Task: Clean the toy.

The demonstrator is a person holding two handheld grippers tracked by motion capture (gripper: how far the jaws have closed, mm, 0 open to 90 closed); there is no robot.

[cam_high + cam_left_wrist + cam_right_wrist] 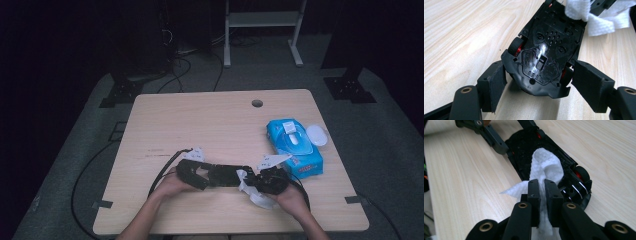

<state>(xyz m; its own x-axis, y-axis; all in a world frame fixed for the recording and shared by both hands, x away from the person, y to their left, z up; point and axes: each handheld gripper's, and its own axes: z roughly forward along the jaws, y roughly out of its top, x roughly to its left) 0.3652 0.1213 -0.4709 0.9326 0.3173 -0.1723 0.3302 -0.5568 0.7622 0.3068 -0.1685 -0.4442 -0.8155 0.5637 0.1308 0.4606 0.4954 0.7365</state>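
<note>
Car [544,57], upside down at lower centre of the high view, looks light, stiff and glossy-slick, best held by its flanks where the left claw [537,86] clamps it, while the right claw [542,192] pinches a soft wipe [546,166].

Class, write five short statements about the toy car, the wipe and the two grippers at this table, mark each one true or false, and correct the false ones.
1. The black toy car lies upside down, underside showing. True.
2. The right gripper is shut on a white wipe. True.
3. The left gripper holds the wipe. False: its jaws flank one end of the car.
4. The blue wipes pack sits on the table's left side. False: it lies on the right side of the table.
5. The car's wheels have red hubs. True.
</note>
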